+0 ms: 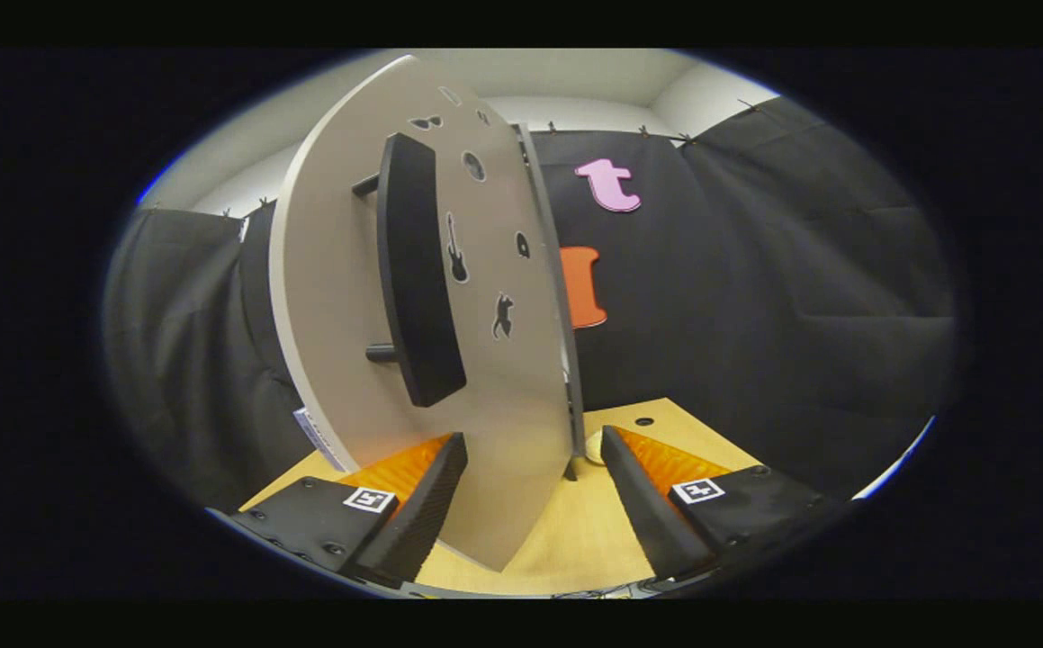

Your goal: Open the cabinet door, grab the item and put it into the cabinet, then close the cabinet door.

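Between the fingers | gripper (534,486) is gaping wide, holding nothing | flat grey cabinet door (341,270) with black bar handle (415,270) is standing over the wooden surface (575,531)

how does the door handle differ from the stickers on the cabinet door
The handle is one long black bar standing off the cabinet door on two pegs; the stickers are several small silhouettes lying flat on the panel. The handle runs up the door's middle; the stickers scatter beside it toward the door's edge. Both are dark against the pale door. The gripper is open, its fingers either side of the door's lower edge.
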